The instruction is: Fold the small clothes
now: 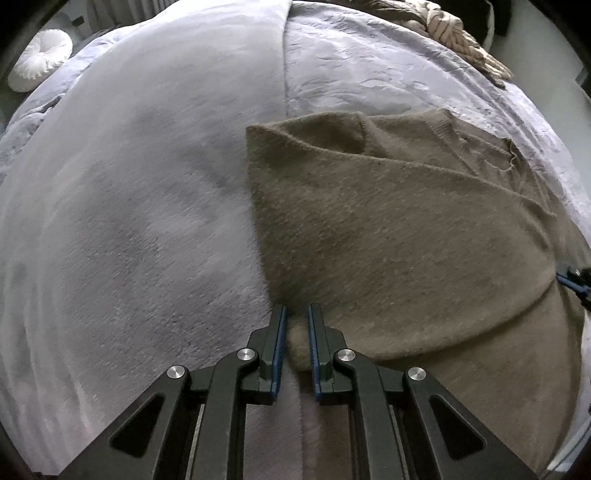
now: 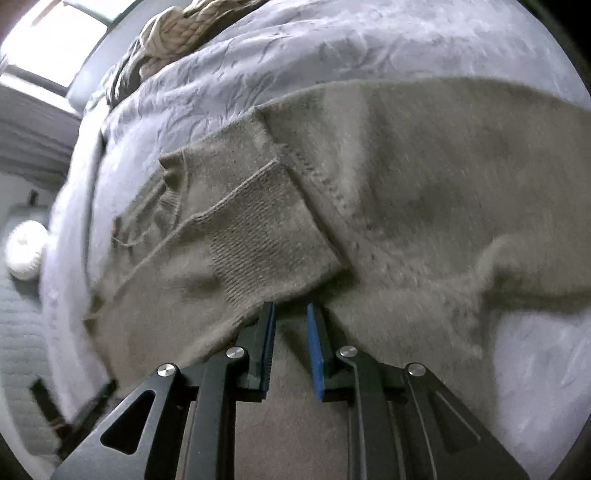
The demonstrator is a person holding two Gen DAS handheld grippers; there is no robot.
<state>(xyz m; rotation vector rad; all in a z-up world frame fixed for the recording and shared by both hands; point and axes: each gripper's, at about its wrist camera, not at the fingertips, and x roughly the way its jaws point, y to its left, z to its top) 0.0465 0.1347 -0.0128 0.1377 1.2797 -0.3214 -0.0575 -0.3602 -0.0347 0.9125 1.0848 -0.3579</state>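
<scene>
A brown knit sweater (image 1: 406, 229) lies spread on the bed, one layer folded over itself. My left gripper (image 1: 296, 310) is at its near left corner, shut on a small bunch of the knit that shows between the blue pads. In the right wrist view the same sweater (image 2: 424, 166) fills the middle, with a ribbed sleeve cuff (image 2: 258, 236) folded across it. My right gripper (image 2: 291, 306) sits low over the fabric, open, with a gap between its pads and flat knit beneath. Its tip (image 1: 572, 280) shows at the sweater's right edge.
A grey fleece blanket (image 1: 129, 203) covers the left of the bed and a crinkled lilac duvet (image 1: 369, 62) the far side. A chunky beige knit throw (image 1: 454, 33) lies at the far edge. A round white cushion (image 1: 38, 59) rests at the far left.
</scene>
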